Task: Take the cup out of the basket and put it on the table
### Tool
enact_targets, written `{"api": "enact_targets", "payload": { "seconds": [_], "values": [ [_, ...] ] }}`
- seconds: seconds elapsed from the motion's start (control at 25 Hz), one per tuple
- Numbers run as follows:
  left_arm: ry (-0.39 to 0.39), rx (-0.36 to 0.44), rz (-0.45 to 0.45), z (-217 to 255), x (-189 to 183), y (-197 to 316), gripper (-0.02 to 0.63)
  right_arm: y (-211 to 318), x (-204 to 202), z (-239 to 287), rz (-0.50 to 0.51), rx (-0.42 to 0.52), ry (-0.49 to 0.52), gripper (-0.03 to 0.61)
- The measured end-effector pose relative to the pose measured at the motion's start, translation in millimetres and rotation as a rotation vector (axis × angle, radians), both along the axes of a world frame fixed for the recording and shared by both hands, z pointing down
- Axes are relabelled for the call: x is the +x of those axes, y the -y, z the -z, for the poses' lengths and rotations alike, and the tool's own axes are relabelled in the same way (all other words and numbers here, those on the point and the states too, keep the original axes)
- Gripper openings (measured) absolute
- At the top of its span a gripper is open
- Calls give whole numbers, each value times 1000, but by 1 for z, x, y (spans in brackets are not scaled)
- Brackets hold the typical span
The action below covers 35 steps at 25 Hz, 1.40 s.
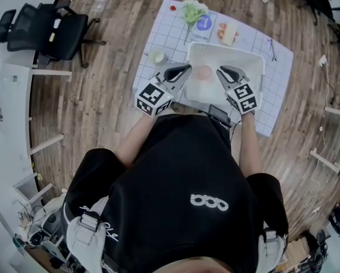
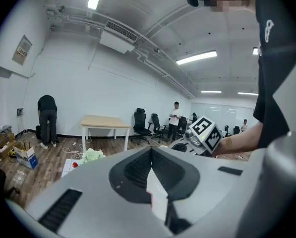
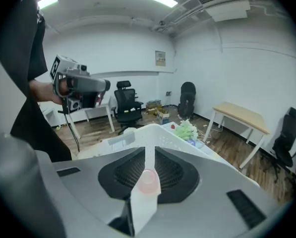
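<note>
Near top centre, the left gripper and right gripper, both with jaws pressed together, flank a pink cup in the white basket.

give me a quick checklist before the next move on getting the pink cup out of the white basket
1. Small round pink cup is inside the white plastic basket: ok.
2. Right gripper lined up with the cup: ok, the cup shows straight beyond its jaws in the right gripper view.
3. Right gripper jaws apart enough to take the cup: not ok, they are shut and empty.
4. Left gripper away from the cup: ok, it is shut, empty, and at the basket's left edge.
5. Bare set-down spot: ok, the white gridded mat shows bare to the right of the basket.
6. Cup upright or tipped: cannot tell.
</note>
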<state>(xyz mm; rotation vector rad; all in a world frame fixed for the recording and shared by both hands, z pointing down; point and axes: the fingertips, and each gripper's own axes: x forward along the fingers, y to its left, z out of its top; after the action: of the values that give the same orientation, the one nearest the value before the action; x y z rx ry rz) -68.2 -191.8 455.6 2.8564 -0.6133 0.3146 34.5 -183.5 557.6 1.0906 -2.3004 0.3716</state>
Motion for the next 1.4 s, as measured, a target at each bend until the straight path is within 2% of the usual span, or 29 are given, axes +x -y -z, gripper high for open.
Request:
{"api": "enact_targets", "payload": {
  "seconds": [0.04, 0.12, 0.28, 0.52, 0.76, 1.12, 1.4],
  "values": [
    [-2, -4, 11, -1, -3, -1, 9, 4, -4, -12, 38, -19, -27, 61],
    [-5, -11, 34, -3, -9, -2, 9, 9, -11, -40, 111, -84, -87, 201],
    [-12, -25, 100, -6, -23, -5, 8, 14, -25, -99, 238, -211, -205, 255],
    [-10, -44, 188, -11, -48, -9, 8, 19, -38, -167, 318, -325, -299, 285],
    [-8, -59, 260, -16, -69, -16, 8, 25, -31, -203, 278, -350, -364, 287],
    [-7, -62, 281, -17, -81, -20, 8, 28, -32, -200, 239, -382, -340, 285],
    [-22, -47, 223, -8, -67, -20, 8, 31, -30, -145, 166, -292, -260, 285]
  ]
}}
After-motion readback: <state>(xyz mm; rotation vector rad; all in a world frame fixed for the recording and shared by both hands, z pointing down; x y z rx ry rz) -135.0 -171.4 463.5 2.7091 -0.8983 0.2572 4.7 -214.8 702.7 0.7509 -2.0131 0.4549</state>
